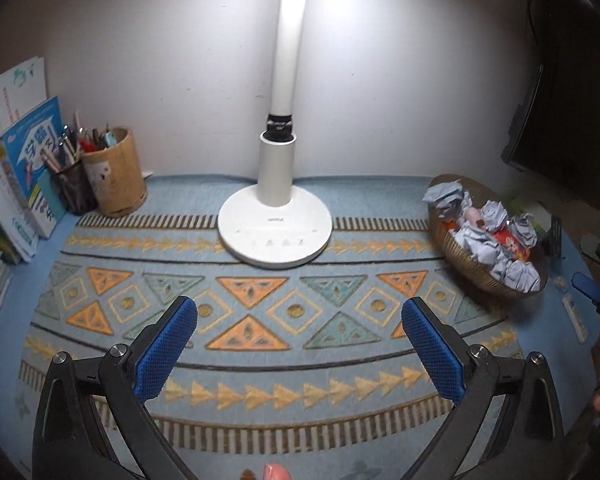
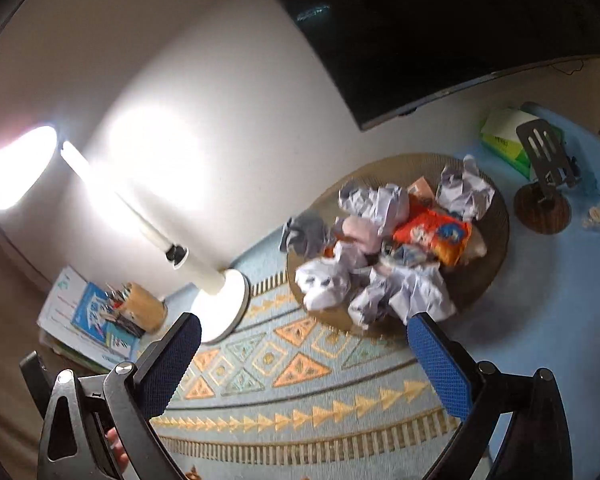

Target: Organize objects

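A woven basket (image 1: 476,276) at the right of the patterned mat holds several crumpled paper balls (image 1: 516,276) and an orange snack packet (image 1: 514,246). In the right wrist view the basket (image 2: 496,216), paper balls (image 2: 380,204) and orange packet (image 2: 436,236) sit just beyond my fingers. My left gripper (image 1: 298,320) is open and empty above the mat's middle, facing the lamp. My right gripper (image 2: 304,340) is open and empty, tilted, hovering near the basket's front rim. Part of the right gripper (image 1: 588,284) shows at the left wrist view's right edge.
A white desk lamp (image 1: 276,224) stands lit at the back centre. A wooden pen holder (image 1: 116,176), a dark mesh cup with pencils (image 1: 74,188) and books (image 1: 24,168) stand at the left. A dark monitor (image 2: 440,28), a green tissue box (image 2: 504,140) and a phone stand (image 2: 544,184) are right.
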Demonstrator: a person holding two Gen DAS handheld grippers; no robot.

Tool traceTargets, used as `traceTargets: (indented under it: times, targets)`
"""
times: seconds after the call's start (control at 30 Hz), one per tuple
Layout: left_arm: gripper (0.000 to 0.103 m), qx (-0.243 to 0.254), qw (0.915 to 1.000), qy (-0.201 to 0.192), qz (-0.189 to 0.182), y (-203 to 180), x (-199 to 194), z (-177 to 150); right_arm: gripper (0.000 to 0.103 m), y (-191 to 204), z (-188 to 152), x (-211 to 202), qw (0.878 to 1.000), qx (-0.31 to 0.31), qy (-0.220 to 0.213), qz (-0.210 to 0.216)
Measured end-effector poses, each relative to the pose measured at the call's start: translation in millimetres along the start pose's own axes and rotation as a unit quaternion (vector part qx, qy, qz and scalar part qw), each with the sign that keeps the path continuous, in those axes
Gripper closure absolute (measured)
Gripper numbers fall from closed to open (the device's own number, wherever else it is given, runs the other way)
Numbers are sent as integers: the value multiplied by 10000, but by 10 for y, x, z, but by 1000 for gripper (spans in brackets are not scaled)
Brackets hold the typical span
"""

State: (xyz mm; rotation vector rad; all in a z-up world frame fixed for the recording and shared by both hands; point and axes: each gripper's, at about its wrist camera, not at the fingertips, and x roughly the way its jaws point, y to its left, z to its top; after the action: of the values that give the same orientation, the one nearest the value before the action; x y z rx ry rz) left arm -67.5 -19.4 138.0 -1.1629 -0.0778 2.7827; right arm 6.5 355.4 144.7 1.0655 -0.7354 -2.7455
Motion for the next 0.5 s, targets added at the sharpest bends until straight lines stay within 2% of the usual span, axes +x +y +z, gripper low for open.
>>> traceTargets:
  times: [0.13,0.27,0.37,0.43,0.5]
  targets:
    - [0,10,9989,210,411,237,79,-493,0,208,-610,305,9957,-726,516,-254]
    - [0,14,9979,484,425,296,240,-869,0,246,-1169,660,9821,-1404,838,-940]
    - [0,4,9975,641,297,304,349,-1086,0,244,-1418,830,9676,-1860,930,-1432]
    - [1,-128,9966,778,253,332,394,-1208,0,216,-1499,897,9640,-1964,1017,-1474]
    - [0,16,9967,698,414,283,357,-1241,0,192,-1559,962,9622,-2022,1157,-1408]
